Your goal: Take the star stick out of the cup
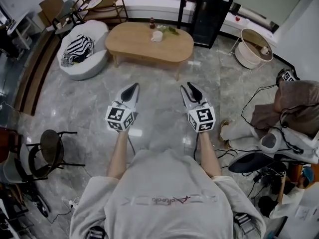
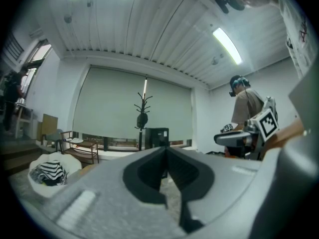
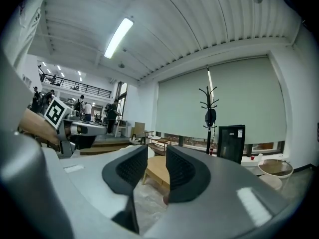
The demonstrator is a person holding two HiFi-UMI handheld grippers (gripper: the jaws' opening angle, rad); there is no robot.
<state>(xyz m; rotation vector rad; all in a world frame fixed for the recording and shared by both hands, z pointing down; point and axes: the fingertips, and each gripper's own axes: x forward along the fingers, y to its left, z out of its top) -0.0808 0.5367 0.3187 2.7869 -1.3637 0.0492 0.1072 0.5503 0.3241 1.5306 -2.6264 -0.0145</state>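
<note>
**Nearest, head view.** My 2 forearms reach out level over the grey marble floor [image 1: 164, 83], each carrying a gripper with a marker cube.
- The left gripper [image 1: 133, 87] has its jaws together, tips meeting, with nothing caught between them. Its own view shows the same.
- The right gripper [image 1: 190, 86] looks closed from above. The right gripper view, however, shows its 2 ribbed pads [image 3: 182, 171] standing slightly apart, with nothing between them.

**Middle distance.** Beyond the tips lies the oval wooden table [image 1: 134, 46].
- The white cup [image 1: 157, 36] stands upright near the table's far edge, well apart from both grippers.
- Only the head view shows the cup. The right gripper view frames just a corner of the table between its pads.
- The star stick is too small for me to resolve in any view, so I cannot tell its long axis or which way it points.
- Left of the table sits a white beanbag [image 1: 97, 61] bearing a striped cloth [image 1: 77, 49]. The left gripper view shows both as well.

**Farthest.** A black cabinet [image 1: 212, 9] stands against the window wall.
- The 2 gripper views add a coat stand [image 2: 143, 108] before a drawn blind [image 2: 109, 108]. The head view cuts both off.
- The left gripper view alone shows a person in a headset [image 2: 245, 106] at its right.
- The right gripper view alone shows a railed mezzanine [image 3: 75, 89] at its left, with several people below it.
</note>
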